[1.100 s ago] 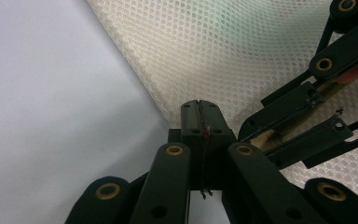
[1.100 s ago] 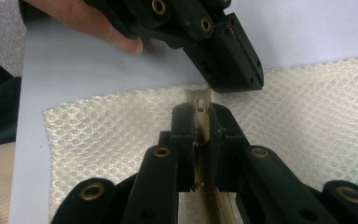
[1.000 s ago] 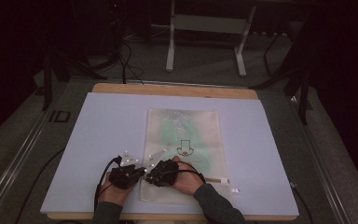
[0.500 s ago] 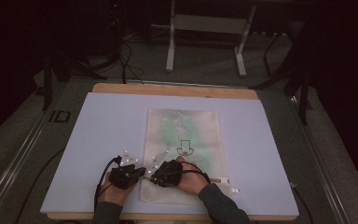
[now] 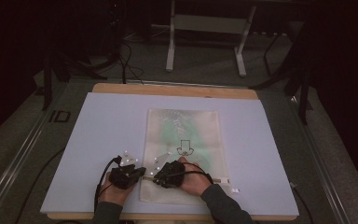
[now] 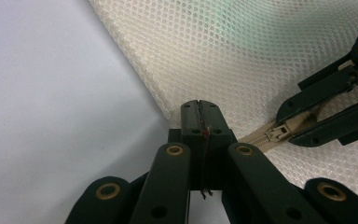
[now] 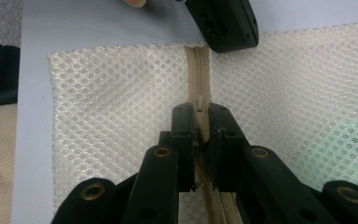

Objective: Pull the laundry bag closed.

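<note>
A cream mesh bag (image 5: 186,135) with something green inside lies flat on the pale mat, with its zipper (image 7: 199,70) running across the near end. At the bag's near left edge, where the zipper ends, my left gripper (image 5: 127,175) (image 6: 200,109) is shut on the mesh. My right gripper (image 5: 168,173) (image 7: 201,116) sits just to its right, shut on the zipper pull (image 7: 199,101) (image 6: 276,133). The right gripper view also has the left gripper (image 7: 223,42) at its top. The right gripper (image 6: 291,122) shows at the right of the left gripper view.
The pale mat (image 5: 98,140) covers a wooden table (image 5: 168,88). A black arrow mark (image 5: 184,148) sits on the bag. A small white tag (image 5: 235,190) lies near the bag's right corner. A metal stand (image 5: 205,23) and cables are on the floor beyond.
The right gripper has shifted slightly to the right along the zipper. The left gripper has stayed at the bag's edge.
</note>
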The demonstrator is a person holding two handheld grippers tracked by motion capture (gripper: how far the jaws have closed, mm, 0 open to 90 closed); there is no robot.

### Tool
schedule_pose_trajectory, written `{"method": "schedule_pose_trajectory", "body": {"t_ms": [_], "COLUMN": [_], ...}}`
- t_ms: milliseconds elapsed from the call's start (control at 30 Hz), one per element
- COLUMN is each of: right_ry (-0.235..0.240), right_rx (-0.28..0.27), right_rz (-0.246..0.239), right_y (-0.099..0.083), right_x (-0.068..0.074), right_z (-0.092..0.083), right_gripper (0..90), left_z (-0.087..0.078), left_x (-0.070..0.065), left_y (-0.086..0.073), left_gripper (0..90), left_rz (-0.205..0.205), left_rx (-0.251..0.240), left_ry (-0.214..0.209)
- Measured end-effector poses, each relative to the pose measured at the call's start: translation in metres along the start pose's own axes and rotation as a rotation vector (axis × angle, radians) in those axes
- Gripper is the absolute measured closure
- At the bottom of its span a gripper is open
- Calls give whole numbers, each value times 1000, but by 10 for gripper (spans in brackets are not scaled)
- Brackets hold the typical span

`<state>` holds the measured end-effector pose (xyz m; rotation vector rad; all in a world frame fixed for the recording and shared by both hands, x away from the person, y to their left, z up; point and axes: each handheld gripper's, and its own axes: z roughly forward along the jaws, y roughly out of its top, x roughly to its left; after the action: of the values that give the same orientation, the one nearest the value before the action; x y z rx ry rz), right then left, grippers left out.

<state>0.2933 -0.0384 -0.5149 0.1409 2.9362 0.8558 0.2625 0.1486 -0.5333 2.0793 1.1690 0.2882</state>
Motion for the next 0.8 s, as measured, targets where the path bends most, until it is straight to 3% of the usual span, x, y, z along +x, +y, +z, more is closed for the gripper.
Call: {"method": "schedule_pose_trajectory", "body": {"t_ms": [800], "right_ry": [-19], "right_rx": [39], "right_rz": [-26], "right_y": [-6], "right_x": [4], "right_z": [-9], "right_gripper": [822], "left_z": [0], "left_x": [-1], "left_y": [1], "left_gripper": [895], "left_rz": [3], "left_rx": [6], "left_ry": [4]}}
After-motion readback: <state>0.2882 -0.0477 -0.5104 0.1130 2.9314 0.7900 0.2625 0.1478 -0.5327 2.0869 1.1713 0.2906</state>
